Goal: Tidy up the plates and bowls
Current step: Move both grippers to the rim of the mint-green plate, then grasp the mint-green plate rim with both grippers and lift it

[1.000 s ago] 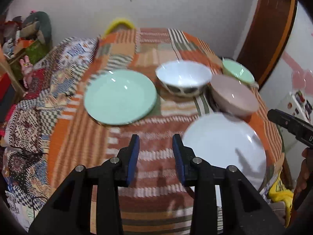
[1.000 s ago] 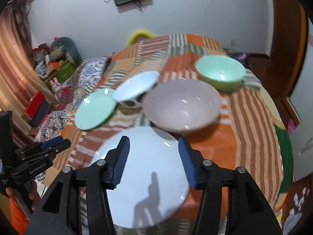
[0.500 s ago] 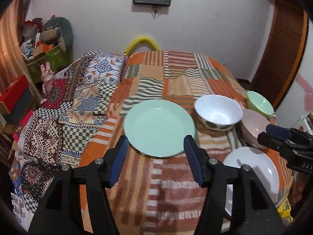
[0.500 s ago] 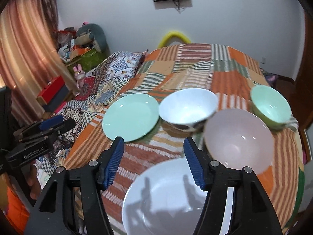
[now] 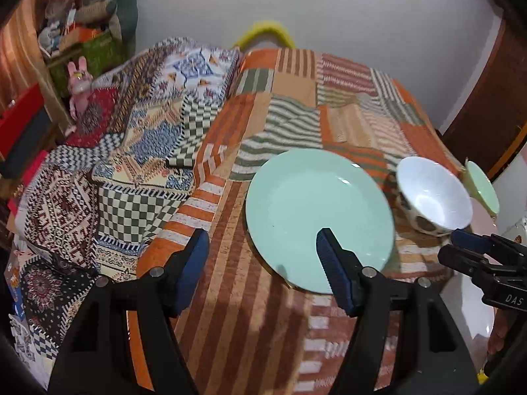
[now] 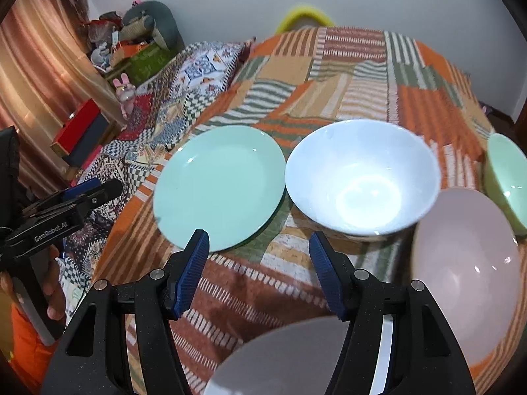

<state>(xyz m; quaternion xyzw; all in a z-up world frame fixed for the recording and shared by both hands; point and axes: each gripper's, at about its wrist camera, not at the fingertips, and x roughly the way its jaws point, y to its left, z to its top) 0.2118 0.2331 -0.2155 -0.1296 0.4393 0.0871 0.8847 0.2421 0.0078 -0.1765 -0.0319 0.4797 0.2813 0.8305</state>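
A mint-green plate [image 5: 316,217] [image 6: 220,184] lies flat on the patchwork cloth. To its right stands a white bowl [image 5: 434,194] [image 6: 362,174], then a pink bowl [image 6: 467,270] and a green bowl [image 6: 507,177] [image 5: 481,187]. A white plate [image 6: 290,358] lies nearest, under my right gripper. My left gripper [image 5: 262,243] [image 6: 108,187] hovers over the green plate's near left rim; its jaws are opening, with nothing between them. My right gripper [image 6: 258,243] [image 5: 449,247] is open and empty above the cloth between the green plate and the white bowl.
The patchwork cloth [image 5: 296,115] covers the table to its far edge, where a yellow arch [image 5: 263,33] shows. A patterned blanket [image 5: 131,151] drapes at left, with a red box [image 6: 79,128] and a cluttered shelf [image 5: 85,26] beyond. A hand [image 6: 56,299] holds the left gripper.
Both grippers have swung left: the green plate and white bowl now lie before them, and the white plate has slid to the bottom edge. Both pairs of jaws stand wider.
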